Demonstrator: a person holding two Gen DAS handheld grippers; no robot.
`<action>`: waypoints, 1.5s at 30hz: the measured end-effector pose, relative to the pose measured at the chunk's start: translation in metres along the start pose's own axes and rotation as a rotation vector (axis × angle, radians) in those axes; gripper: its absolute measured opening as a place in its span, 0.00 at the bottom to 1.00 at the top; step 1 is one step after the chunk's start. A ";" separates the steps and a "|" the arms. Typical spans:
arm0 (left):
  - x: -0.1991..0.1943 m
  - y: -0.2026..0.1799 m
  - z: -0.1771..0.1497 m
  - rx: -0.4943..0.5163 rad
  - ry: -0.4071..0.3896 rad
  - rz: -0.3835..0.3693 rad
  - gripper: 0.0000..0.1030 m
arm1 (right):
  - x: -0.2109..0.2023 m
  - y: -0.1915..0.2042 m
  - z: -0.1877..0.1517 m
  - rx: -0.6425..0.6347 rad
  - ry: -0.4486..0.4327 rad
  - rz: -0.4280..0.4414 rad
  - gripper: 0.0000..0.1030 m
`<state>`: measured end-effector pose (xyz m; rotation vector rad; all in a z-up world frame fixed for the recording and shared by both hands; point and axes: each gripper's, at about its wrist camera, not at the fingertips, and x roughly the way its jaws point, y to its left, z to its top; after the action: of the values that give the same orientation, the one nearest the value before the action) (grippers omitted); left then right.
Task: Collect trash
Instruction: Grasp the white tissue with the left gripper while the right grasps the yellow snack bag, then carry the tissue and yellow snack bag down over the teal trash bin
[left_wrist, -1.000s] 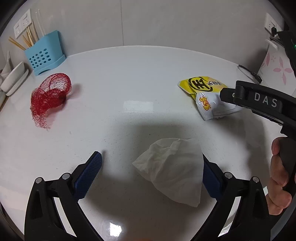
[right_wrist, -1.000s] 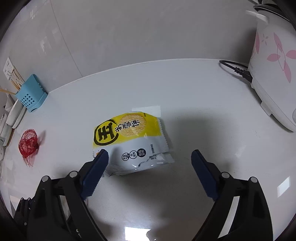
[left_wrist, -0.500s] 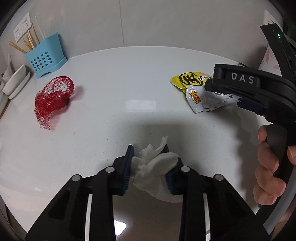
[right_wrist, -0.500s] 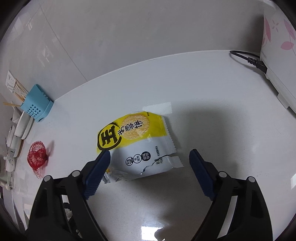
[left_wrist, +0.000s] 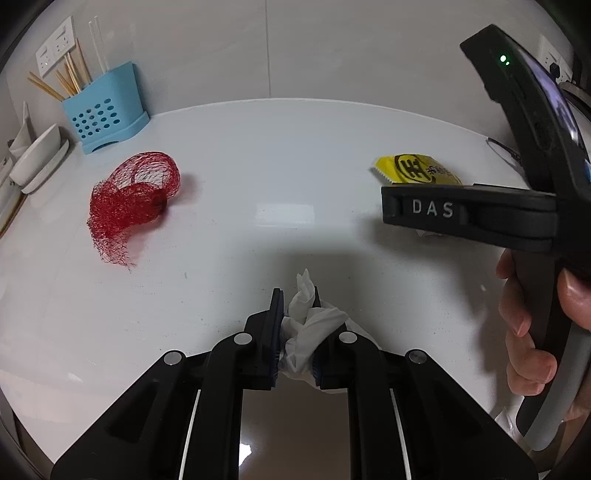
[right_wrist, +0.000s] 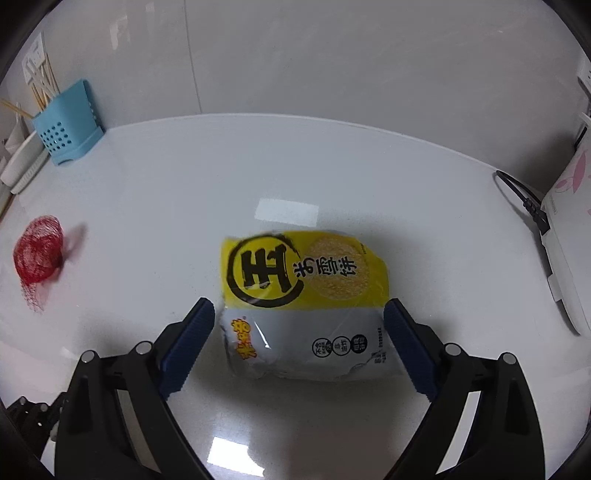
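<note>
My left gripper (left_wrist: 295, 299) is shut on a crumpled white tissue (left_wrist: 310, 332), which bulges out between its blue pads just above the white counter. A yellow and silver snack wrapper (right_wrist: 303, 302) lies flat on the counter between the spread fingers of my right gripper (right_wrist: 299, 314); the jaws are opening and the pads do not touch it. In the left wrist view the same wrapper (left_wrist: 417, 171) is partly hidden behind the right gripper's black body. A red mesh net (left_wrist: 133, 199) lies loose at the left, also seen as the red net (right_wrist: 37, 254).
A blue utensil holder (left_wrist: 105, 109) with chopsticks stands at the back left beside white dishes (left_wrist: 37, 158). A white flowered appliance (right_wrist: 569, 236) with a black power cord (right_wrist: 521, 195) sits at the right. A hand (left_wrist: 532, 325) holds the right gripper's handle.
The left gripper's jaws closed on the tissue and bunched it up. The right gripper moved over the snack wrapper, which now sits between its fingers, and it rolled.
</note>
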<state>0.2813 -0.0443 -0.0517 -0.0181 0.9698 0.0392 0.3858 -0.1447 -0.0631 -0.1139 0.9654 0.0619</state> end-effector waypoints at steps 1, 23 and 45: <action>0.001 0.003 -0.001 -0.003 0.001 0.001 0.12 | 0.005 0.002 0.000 -0.007 0.010 -0.014 0.86; -0.056 0.021 -0.012 -0.025 -0.073 -0.001 0.12 | -0.071 -0.018 -0.029 0.054 -0.109 -0.043 0.12; -0.196 0.034 -0.083 -0.024 -0.177 -0.013 0.12 | -0.246 0.012 -0.133 0.010 -0.285 0.031 0.04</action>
<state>0.1010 -0.0182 0.0637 -0.0423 0.7924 0.0393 0.1369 -0.1496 0.0634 -0.0781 0.6831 0.0985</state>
